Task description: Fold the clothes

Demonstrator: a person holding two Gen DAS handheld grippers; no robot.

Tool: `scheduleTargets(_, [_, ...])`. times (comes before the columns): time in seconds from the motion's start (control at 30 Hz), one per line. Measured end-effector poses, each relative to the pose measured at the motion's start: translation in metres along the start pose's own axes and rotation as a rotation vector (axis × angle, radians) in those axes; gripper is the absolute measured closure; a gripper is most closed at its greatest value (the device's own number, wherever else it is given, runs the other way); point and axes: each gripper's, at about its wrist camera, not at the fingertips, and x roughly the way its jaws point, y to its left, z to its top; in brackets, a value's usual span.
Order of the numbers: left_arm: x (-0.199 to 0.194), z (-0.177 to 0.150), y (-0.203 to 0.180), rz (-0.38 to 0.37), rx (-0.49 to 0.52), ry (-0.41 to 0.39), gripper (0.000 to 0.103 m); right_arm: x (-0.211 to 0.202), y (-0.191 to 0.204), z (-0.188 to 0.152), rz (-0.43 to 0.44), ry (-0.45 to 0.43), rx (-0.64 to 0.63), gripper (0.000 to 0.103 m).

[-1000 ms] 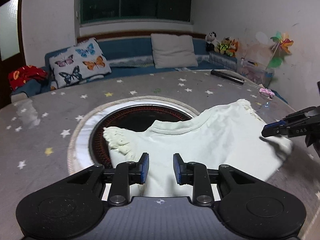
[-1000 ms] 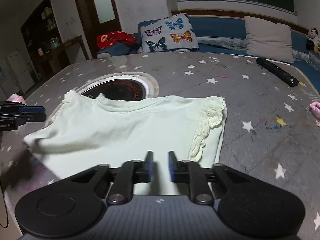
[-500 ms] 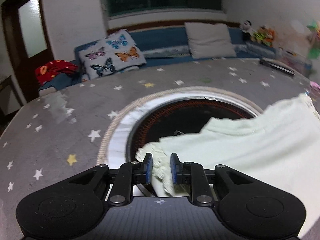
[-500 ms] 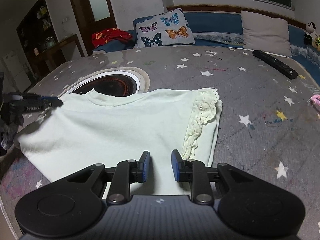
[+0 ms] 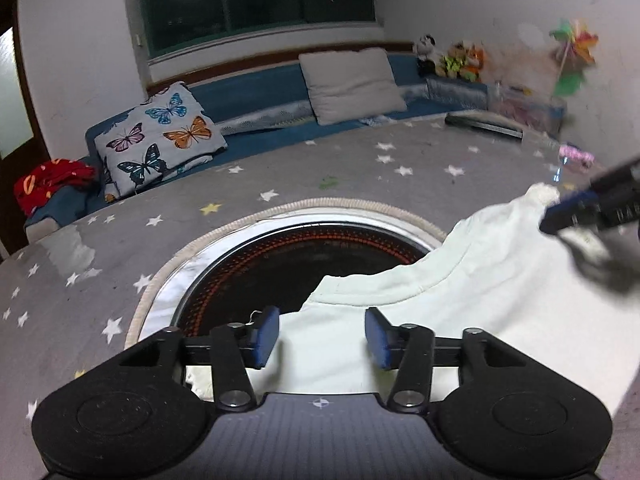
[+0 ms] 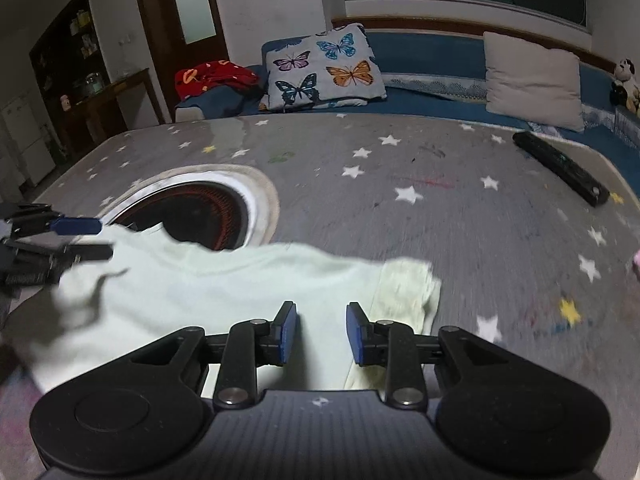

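Note:
A pale cream top [image 5: 460, 312] with lace-trimmed sleeves lies flat on the grey star-patterned table [image 5: 280, 184], its neckline over the round black hob [image 5: 288, 264]. My left gripper [image 5: 320, 338] is open just above the top's left shoulder, jaws wide apart. My right gripper [image 6: 318, 334] is open above the top [image 6: 224, 292] near its lace sleeve [image 6: 408, 292]. Each gripper shows in the other's view: the right one at the far right [image 5: 580, 212], the left one at the far left [image 6: 60, 236].
The hob has a white rope rim [image 6: 264, 200]. A black remote [image 6: 560, 168] lies at the table's far right. A small pink thing [image 5: 576, 156] sits near the right edge. A blue bench with a butterfly pillow [image 5: 156, 136] and a grey cushion [image 5: 352, 84] runs behind.
Both grippers have opened wider. The left one has shifted right along the top's shoulder, over the neckline area. The right one has moved lower and closer to the fabric.

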Motion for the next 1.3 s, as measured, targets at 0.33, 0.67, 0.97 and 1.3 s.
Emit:
scheduleTargets(0.33, [0.023, -0.006, 0.025, 0.046, -0.105, 0.056, 0.047, 0.013, -0.015, 0.01, -0.06, -0.017, 0.066, 0.075])
scheduleTargets(0.67, [-0.037, -0.012, -0.003, -0.002, -0.112, -0.044, 0.027, 0.037, 0.037, 0.015, 0.043, 0.037, -0.063, 0.069])
scheduleTargets(0.97, [-0.069, -0.042, -0.066, -0.123, -0.021, -0.065, 0.027, 0.056, 0.046, 0.032, -0.016, 0.003, -0.036, 0.069])
scheduleTargets(1.3, [-0.065, -0.068, -0.076, -0.146, -0.08, -0.015, 0.023, 0.041, 0.1, 0.009, 0.097, 0.065, -0.258, 0.061])
